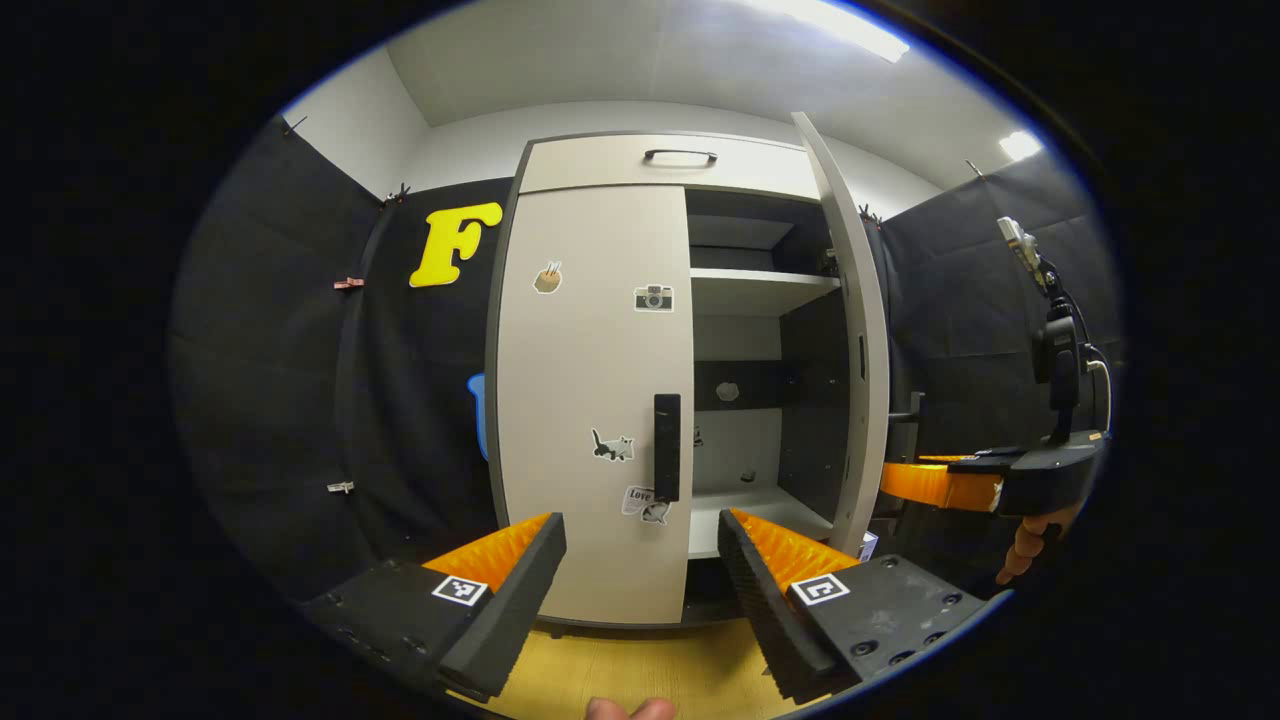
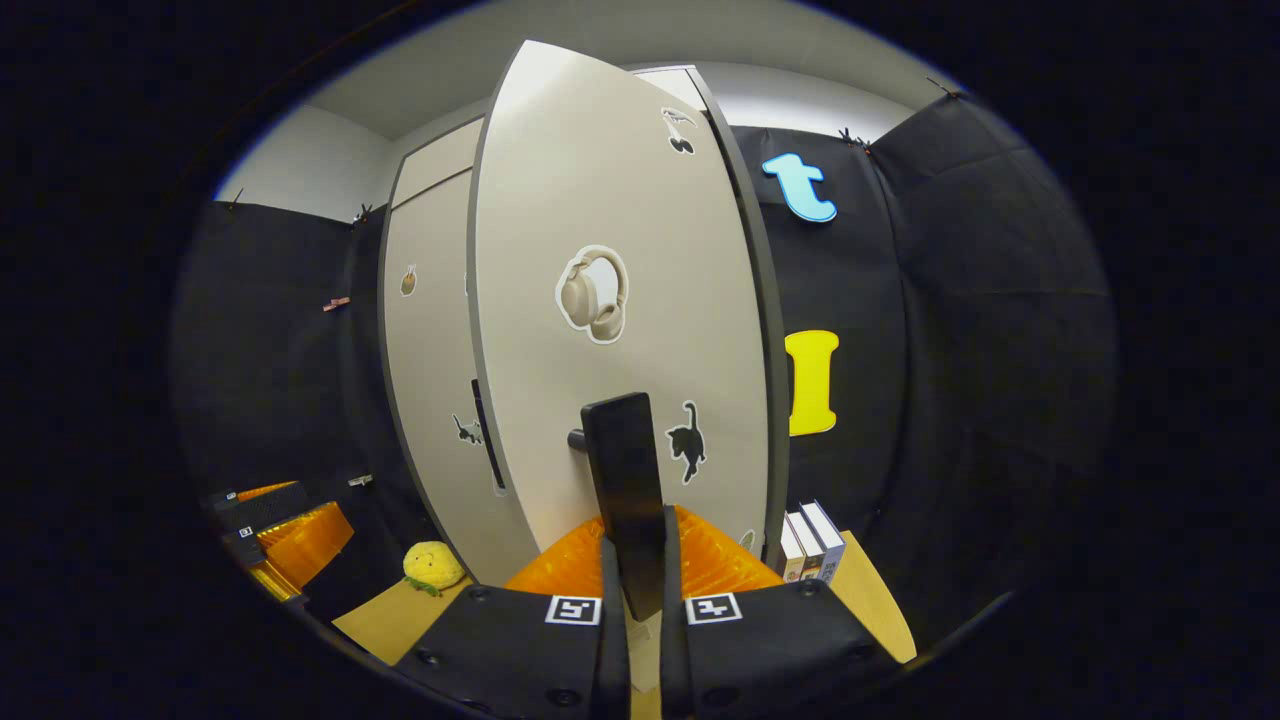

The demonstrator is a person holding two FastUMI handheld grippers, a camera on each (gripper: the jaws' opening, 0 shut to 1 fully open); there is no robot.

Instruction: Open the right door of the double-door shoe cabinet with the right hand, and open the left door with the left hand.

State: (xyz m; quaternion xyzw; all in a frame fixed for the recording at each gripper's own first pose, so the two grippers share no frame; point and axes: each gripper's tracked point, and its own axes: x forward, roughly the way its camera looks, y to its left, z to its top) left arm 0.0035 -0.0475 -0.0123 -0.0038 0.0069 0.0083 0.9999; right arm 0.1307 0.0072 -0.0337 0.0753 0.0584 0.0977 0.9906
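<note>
Right tool [image 2: 640, 575]: fingers close together, clamped on the right door's handle [image 2: 625, 480], a dark upright bar that runs down into the narrow gap btw them. Both fingers press its sides near the lower end. The right door [image 2: 600, 300] is swung out from the shoe cabinet, its face turned twd the right gripper view, w/ a headphone sticker [image 2: 593, 295] mid-door and a black cat sticker [image 2: 687, 440] just right of the handle.

Left tool [image 1: 640, 550]: fingers wide apart, holding nothing, touching nothing. It hangs in front of the left door [image 1: 590, 400], which is closed flat. The left door's handle [image 1: 667, 447], a dark vertical bar near the door's right edge, sits above and btw the two fingers, clear of both. Stickers on this door: a camera [image 1: 654, 298] up top, a cat [image 1: 612, 446] just left of the handle.

In the left gripper view the right door shows edge-on, open, w/ the cabinet interior exposed: a pale shelf [image 1: 760, 290] in the upper part, dark side walls, lower floor panel visible. A drawer front w/ a dark pull [image 1: 680, 157] sits above both doors. The right tool shows at far right of that view, at the open door's edge, a person's hand [image 1: 1035, 535] under it.

Cabinet stands on a wood tabletop [image 2: 400, 620]. A yellow plush toy [image 2: 432, 566] lies left of the cabinet base, books [image 2: 812, 545] stand upright to its right.
</note>
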